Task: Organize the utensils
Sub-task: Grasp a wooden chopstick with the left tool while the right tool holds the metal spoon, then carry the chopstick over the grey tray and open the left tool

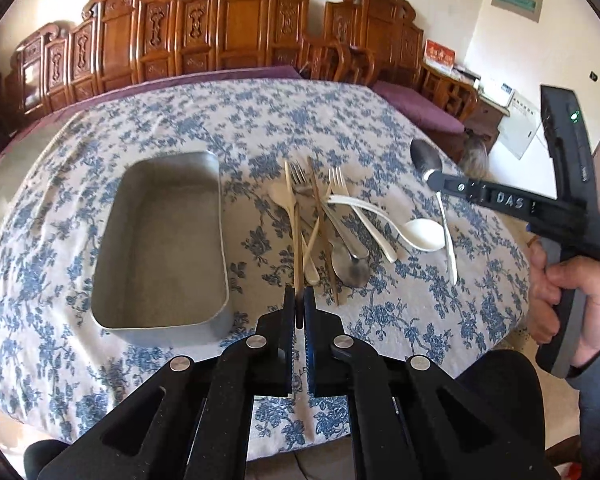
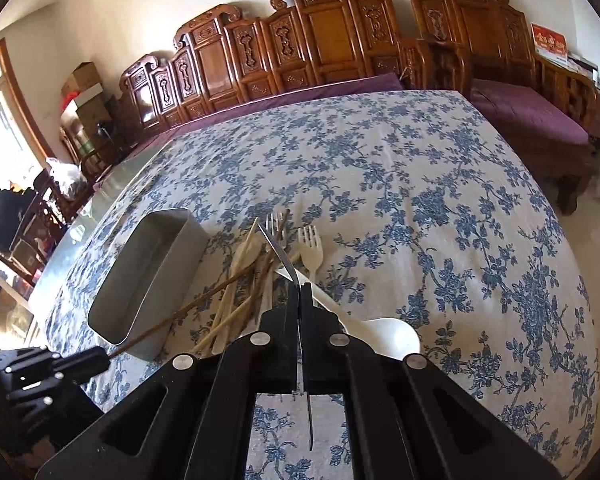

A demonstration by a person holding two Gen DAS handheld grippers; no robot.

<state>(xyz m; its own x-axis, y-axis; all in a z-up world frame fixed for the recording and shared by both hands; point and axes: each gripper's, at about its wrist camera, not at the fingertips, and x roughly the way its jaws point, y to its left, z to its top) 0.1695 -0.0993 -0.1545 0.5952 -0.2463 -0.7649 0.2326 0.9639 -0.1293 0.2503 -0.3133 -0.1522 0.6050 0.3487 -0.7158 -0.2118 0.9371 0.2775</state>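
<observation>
We see open floral tablecloth [image 2: 440, 208] right of and beyond the utensil pile [image 1: 328, 224]. The metal tray [image 1: 160, 248] walls off its left; only a narrow strip of cloth separates them.

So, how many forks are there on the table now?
2. A metal fork lies in the utensil pile, with its tines towards the far side. A white plastic fork lies just right of it. The pile may hide others.
</observation>
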